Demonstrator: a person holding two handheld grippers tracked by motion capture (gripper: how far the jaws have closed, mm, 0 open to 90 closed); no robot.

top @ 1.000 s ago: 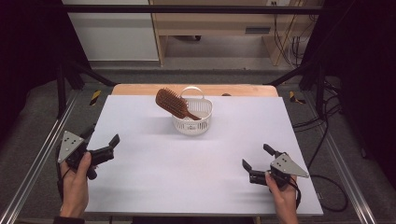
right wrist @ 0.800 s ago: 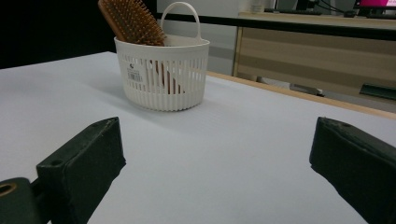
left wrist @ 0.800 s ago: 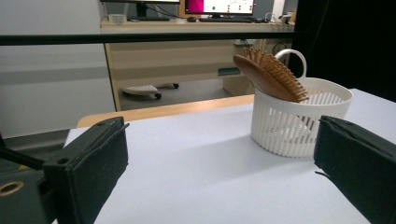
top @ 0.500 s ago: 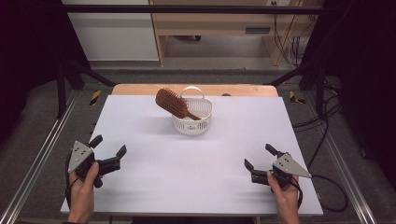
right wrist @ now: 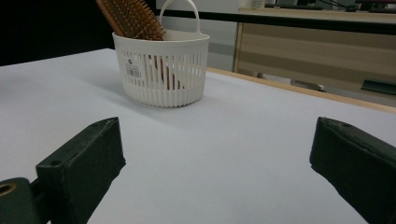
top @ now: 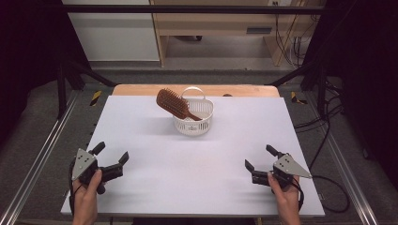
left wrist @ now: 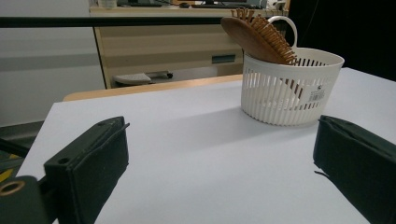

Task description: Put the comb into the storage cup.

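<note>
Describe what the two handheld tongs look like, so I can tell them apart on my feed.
Both match: the left tongs and right tongs have black bodies, two flat black jaws, a grey three-cornered plate on top and a black trailing cable. Bare hands hold them; no sleeves visible.

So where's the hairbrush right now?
In the high view the hairbrush stands handle-down in the white basket at the table's far middle, its head leaning out left.

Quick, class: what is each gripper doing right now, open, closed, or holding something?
Left gripper: open, holding nothing, near the table's front left edge.
Right gripper: open, holding nothing, near the front right edge.
</note>
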